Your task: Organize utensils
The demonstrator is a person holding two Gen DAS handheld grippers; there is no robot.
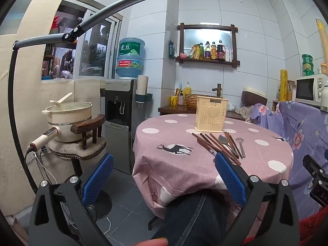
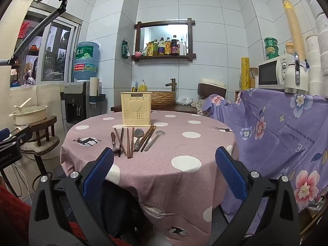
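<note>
Both grippers wide apart, holding nothing, short of the table.

Left gripper (image 1: 164,176) and right gripper (image 2: 164,168) hang released; the left finger (image 1: 229,176) hides some utensil ends. Utensils (image 2: 135,140) lie loose at 12 o'clock on the table (image 2: 184,176), the holder (image 2: 136,108) just beyond.

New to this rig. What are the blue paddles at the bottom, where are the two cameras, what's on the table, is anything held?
There is no robot arm: a person holds a two-finger gripper in each hand, and each carries a fisheye camera looking forward along its fingers. The blue paddles are the finger pads. One picture looks past the left gripper, the other past the right gripper. Both are open and hold nothing.

On the round table with its pink dotted cloth stands a cream perforated utensil holder. In front of it lie loose utensils: wooden chopsticks, metal spoons and a wooden-handled piece I cannot identify. None of them is in the holder yet.
</note>
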